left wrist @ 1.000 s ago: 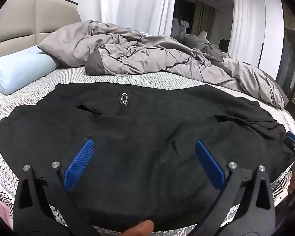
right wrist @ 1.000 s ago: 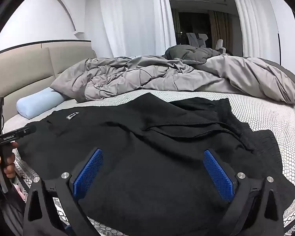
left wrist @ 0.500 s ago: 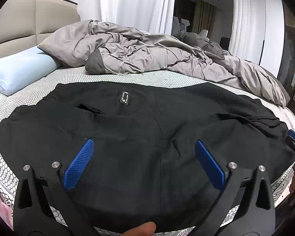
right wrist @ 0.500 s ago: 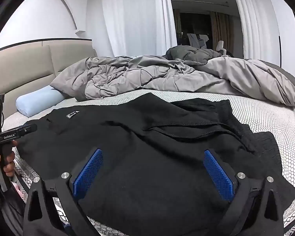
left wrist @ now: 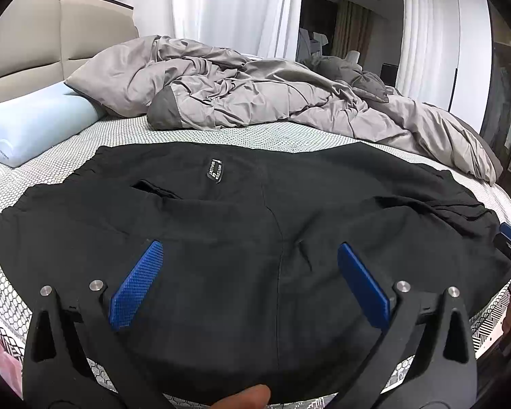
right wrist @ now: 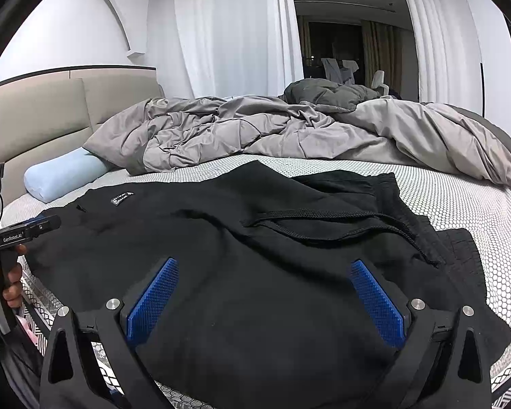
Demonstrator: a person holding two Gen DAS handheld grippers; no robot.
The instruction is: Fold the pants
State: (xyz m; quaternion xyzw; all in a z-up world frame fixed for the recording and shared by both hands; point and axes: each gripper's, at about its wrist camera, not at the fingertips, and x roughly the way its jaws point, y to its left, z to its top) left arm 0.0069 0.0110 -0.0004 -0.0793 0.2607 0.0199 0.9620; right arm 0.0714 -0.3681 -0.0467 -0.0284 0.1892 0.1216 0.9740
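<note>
Black pants (left wrist: 248,225) lie spread across the near side of the bed, a small label (left wrist: 214,170) facing up near their far edge. In the right wrist view the same pants (right wrist: 255,245) show a bunched waistband with a drawstring (right wrist: 323,221) at the right. My left gripper (left wrist: 248,255) hovers open over the middle of the pants, nothing between its blue pads. My right gripper (right wrist: 264,272) is open too, above the pants near the front edge. The left gripper's body (right wrist: 24,231) appears at the far left of the right wrist view, held by a hand.
A crumpled grey duvet (left wrist: 255,88) fills the far half of the bed. A light blue pillow (left wrist: 34,126) lies at the left by the beige headboard (left wrist: 34,44). White patterned mattress (right wrist: 460,197) shows to the right of the pants. White curtains hang behind.
Both grippers have drifted slightly; the views tilt up a little. The pants lie the same and nothing was grasped.
</note>
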